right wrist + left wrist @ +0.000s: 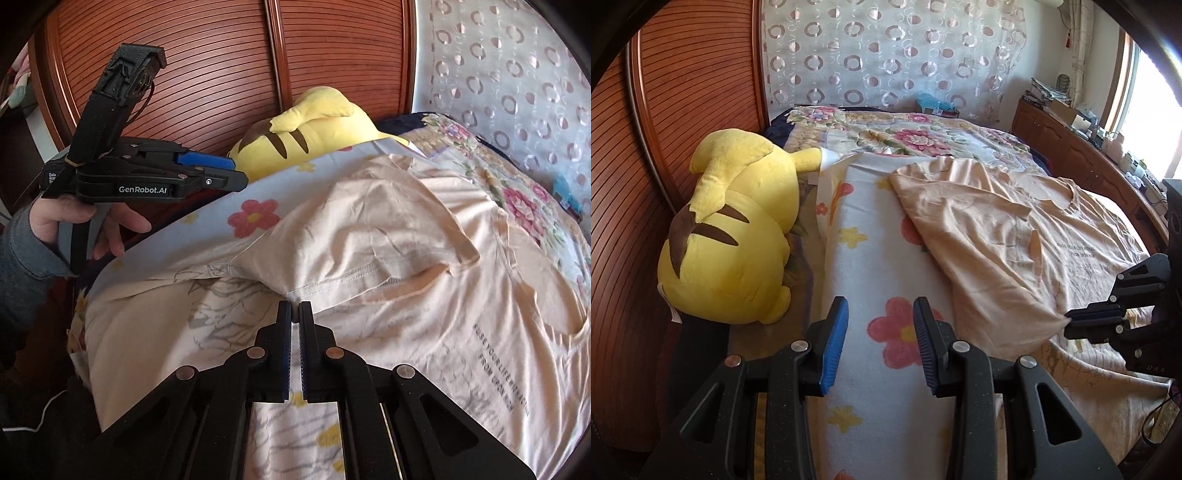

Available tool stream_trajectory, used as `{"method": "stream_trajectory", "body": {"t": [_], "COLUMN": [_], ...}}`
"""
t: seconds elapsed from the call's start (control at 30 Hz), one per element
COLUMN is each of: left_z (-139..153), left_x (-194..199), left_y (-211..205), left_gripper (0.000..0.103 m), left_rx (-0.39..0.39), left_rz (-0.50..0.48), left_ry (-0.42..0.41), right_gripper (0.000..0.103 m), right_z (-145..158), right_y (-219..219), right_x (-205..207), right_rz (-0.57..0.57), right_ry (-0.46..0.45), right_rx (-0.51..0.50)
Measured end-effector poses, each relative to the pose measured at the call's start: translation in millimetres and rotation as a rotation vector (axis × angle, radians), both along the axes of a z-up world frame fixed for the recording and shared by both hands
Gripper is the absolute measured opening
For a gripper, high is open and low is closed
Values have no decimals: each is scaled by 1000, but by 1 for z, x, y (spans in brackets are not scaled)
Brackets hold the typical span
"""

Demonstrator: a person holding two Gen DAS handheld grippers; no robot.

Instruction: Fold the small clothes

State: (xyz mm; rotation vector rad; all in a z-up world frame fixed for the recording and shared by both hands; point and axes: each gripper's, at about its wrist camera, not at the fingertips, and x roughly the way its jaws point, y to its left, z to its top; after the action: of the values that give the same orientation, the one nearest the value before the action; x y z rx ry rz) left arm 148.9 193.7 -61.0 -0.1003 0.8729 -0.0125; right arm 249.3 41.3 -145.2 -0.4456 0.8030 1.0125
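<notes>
While a yellow plush toy (735, 225) lies at the bed's (879, 369) left edge, the left hand-held gripper (880, 343) hovers over the flowered blanket (871, 236), jaws apart and empty; right of it, the right hand-held gripper (295, 314) is clamped on the beige T-shirt's (388, 236) near folded hem.

Matt wrinkled cloth tee (388, 258), plush toy (735, 229), ribbed glossy wood panel (683, 92).

Pale peach T-shirt (388, 240) with dark lettering; light blue blanket (871, 258) with pink and yellow flowers; yellow plush toy (738, 229) with brown stripes; black claws (881, 343) with blue pads (834, 347); reddish-brown slatted headboard (221, 66)
</notes>
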Motion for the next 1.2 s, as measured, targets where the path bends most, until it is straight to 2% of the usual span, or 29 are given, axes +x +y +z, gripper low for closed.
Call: {"method": "stream_trajectory", "body": {"t": [0.03,0.1,0.17,0.27,0.47,0.7,0.93,1.07,1.2], "left_z": [0,1,1,2,2,-1,-12,-21,-23], "left_x": [1,2,4,6,5,-2,-1,2,1], "left_y": [-4,-11,-20,-34,-63,-103,-128,-132,-132], "left_gripper": [38,38,38,38,38,38,38,38,41], "left_rx": [0,0,0,0,9,43,89,88,78], "left_rz": [-7,-25,-40,-68,-116,-180,-215,-210,-208], "left_ry": [0,-3,-5,-10,-18,-26,8,37,29], "right_gripper": [4,19,30,38,39,39,39,39,41], "right_z": [1,5,10,19,31,25,14,22,21], "right_y": [-1,-6,-25,-48,-121,-217,-268,-293,-318], "right_x": [0,-1,-5,-10,-19,-52,-97,-127,-143], "right_rz": [-7,-30,-58,-124,-303,-533,-684,-752,-789], "right_ry": [1,1,-1,-31,-89,-123,-110,-115,-102], "right_rx": [-5,-5,3,6,15,13,37,61,71]}}
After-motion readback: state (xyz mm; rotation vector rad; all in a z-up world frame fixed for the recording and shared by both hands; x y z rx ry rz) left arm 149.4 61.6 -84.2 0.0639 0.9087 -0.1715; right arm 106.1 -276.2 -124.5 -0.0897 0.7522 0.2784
